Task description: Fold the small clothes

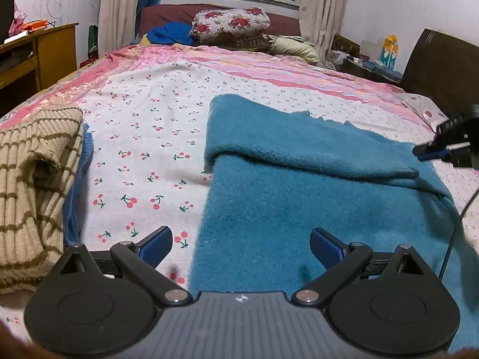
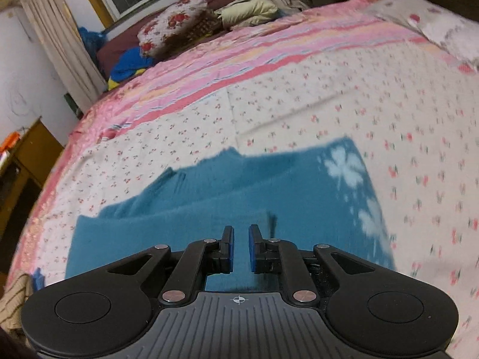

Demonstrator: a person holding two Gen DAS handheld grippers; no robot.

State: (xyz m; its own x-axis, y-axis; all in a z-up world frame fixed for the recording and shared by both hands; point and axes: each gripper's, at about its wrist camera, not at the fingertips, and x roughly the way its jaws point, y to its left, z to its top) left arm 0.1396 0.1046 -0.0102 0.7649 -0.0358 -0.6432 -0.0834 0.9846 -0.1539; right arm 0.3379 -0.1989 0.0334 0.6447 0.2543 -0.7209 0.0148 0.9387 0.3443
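Both tongs hover empty over teal sweater.

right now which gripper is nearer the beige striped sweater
Left. The left gripper hangs just beside the beige striped sweater. The right gripper is over the teal sweater, which lies between it and the striped one.

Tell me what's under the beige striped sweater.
A blue knit edge pokes out beneath the beige striped sweater on the cherry-print sheet; the rest of that blue piece is covered.
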